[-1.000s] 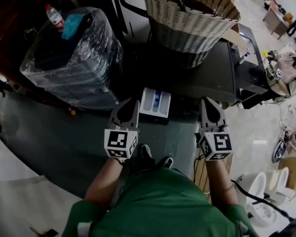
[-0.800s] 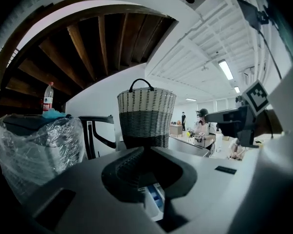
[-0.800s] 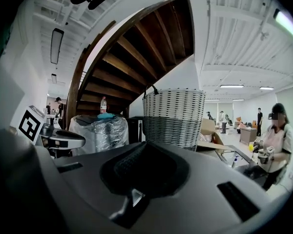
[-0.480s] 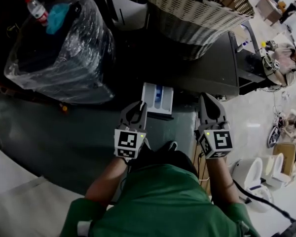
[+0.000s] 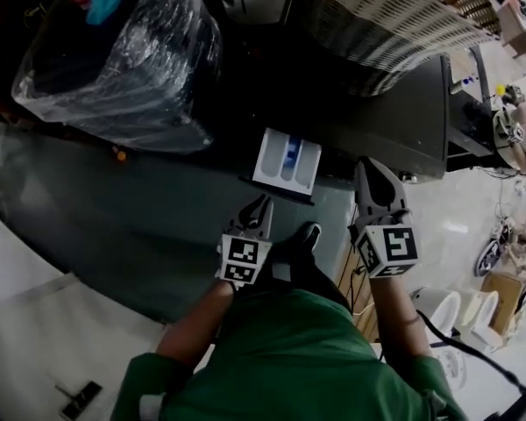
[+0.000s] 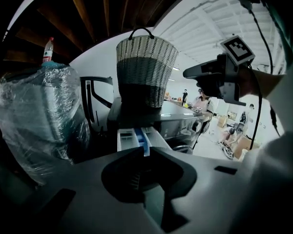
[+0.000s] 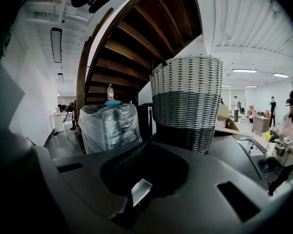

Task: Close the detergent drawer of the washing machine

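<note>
The white detergent drawer with a blue insert stands pulled out from the dark washing machine. My left gripper is shut and empty, its tip just in front of the drawer's front edge. In the left gripper view the drawer lies straight ahead past the left gripper's closed jaws. My right gripper is shut and empty, to the right of the drawer at the machine's front. The right gripper points over the machine's top; the drawer is hidden in that view.
A large woven basket stands on the machine's top. A plastic-wrapped dark appliance with a bottle on it stands to the left. The person's shoe is on the floor below the drawer. Cables and boxes lie at the right.
My left gripper has drawn back and shifted right, from beside the drawer to in front of its front edge. The right gripper barely moved. The drawer stays pulled out.
</note>
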A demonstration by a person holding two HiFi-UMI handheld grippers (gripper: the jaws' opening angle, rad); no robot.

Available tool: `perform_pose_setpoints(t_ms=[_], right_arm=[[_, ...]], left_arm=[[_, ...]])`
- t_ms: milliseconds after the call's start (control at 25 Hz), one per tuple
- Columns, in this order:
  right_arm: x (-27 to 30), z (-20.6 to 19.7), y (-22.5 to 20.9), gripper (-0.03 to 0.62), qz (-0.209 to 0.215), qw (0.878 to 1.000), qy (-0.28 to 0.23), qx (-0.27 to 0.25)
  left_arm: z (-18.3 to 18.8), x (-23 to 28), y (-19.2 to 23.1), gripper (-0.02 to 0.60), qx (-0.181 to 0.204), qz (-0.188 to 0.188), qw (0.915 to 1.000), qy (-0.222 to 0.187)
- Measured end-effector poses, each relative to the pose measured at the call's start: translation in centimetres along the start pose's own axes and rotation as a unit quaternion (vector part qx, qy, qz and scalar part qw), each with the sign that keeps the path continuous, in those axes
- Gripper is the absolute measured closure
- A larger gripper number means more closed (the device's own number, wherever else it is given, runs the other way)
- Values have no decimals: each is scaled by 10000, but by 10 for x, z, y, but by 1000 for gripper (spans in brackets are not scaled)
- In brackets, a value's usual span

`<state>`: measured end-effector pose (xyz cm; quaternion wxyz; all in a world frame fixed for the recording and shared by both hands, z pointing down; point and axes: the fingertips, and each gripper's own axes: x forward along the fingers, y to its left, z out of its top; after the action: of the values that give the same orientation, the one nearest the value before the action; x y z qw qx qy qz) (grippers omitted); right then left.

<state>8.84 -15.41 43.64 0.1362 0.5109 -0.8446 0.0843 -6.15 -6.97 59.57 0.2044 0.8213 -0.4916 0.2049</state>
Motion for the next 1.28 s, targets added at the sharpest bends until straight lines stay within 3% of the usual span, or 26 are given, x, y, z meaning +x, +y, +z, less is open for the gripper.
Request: perform_pose_setpoints(t_ms=[400, 1160, 1280], right_arm=[[2, -33, -7, 572, 258, 9991, 322, 31], [-3, -56, -23, 572, 60, 9974, 697, 158], [1, -54, -28, 572, 37, 9983, 561, 139]], left_arm=[[-43, 21, -1, 561, -193, 185, 9990, 369], [-54, 52, 4, 561, -87, 200, 9969, 752], [-52, 53, 4, 561, -107, 202, 9969, 758]])
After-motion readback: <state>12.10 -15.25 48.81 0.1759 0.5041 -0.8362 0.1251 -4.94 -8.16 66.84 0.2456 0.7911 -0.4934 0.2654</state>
